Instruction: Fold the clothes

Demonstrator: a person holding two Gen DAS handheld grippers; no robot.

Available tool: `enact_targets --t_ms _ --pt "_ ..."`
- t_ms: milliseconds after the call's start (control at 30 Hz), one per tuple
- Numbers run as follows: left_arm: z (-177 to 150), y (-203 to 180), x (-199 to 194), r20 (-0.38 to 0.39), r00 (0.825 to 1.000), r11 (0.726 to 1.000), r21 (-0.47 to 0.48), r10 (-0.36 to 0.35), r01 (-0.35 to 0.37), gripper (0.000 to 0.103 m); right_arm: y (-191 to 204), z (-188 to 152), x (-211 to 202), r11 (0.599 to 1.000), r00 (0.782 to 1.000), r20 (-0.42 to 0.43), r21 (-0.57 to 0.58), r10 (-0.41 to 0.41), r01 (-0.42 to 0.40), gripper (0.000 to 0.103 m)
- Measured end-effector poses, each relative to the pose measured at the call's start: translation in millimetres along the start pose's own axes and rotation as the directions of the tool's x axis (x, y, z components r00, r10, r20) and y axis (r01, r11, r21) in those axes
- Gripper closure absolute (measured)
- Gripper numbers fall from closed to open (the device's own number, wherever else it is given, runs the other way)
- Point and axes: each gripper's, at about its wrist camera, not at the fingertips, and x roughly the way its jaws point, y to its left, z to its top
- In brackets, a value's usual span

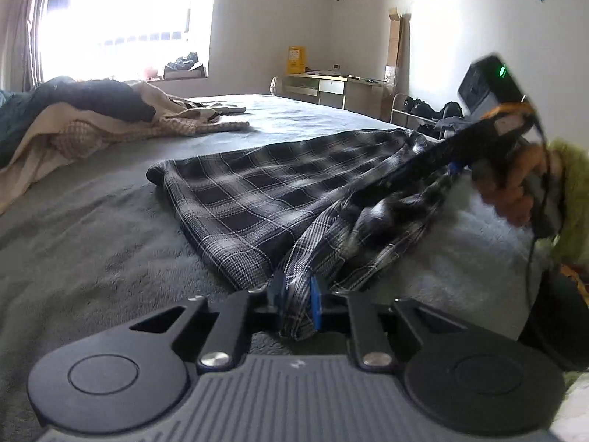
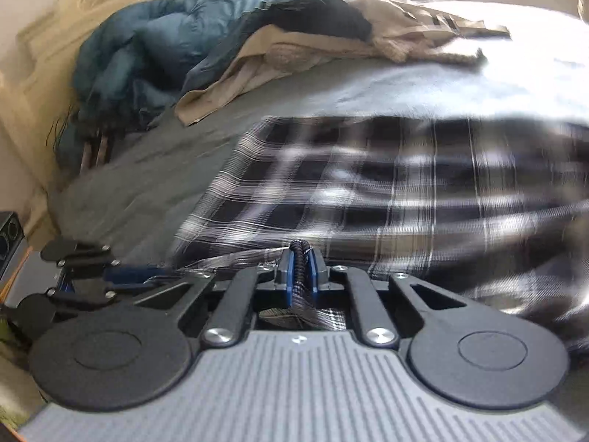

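Observation:
A black and white plaid shirt point(image 1: 254, 191) lies spread on the grey bed cover point(image 1: 92, 228). My left gripper point(image 1: 297, 296) is shut on a bunched edge of the shirt at its near corner, the cloth pinched between the blue pads. In the left wrist view the right gripper point(image 1: 454, 164) is at the right, held by a hand, with shirt cloth pulled up to its tip. In the right wrist view my right gripper point(image 2: 300, 269) is shut on a rolled fold of the plaid shirt point(image 2: 368, 191), which is blurred. The left gripper point(image 2: 92, 276) shows at the lower left there.
A heap of clothes, beige point(image 1: 110, 125), black and dark blue point(image 2: 147, 48), lies at the head of the bed. A carved headboard point(image 2: 73, 3) stands behind it. A desk point(image 1: 324, 86) and shoe rack point(image 1: 423, 107) stand by the far wall under a bright window.

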Motion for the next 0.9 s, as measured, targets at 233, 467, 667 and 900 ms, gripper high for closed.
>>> enact_targets --t_ms 233,467,667,900 --pt "-0.7 16.4 -1.6 -0.014 0.998 0.994 -0.093 -0.062 0.06 0.089 -20.8 -7.0 -8.2 0.983 0.997 0.073 0.178 0.02 -0.033 0.091" --pt "12.5 13.4 -19.2 -0.025 1.0 0.998 -0.063 -0.007 0.006 0.083 8.2 -20.4 -64.0 0.992 0.97 0.217 -0.039 -0.11 0.121 0.089" --pt "42.4 -15.9 -19.0 0.033 0.999 0.998 0.05 -0.037 0.035 0.083 30.0 -45.2 -67.2 0.913 0.93 0.256 -0.243 -0.265 0.327 0.09" --pt "67.8 -47.1 66.5 -0.052 0.998 0.993 0.108 -0.036 0.042 0.077 6.3 -37.8 -77.6 0.914 0.931 0.259 -0.248 -0.255 0.32 0.09"
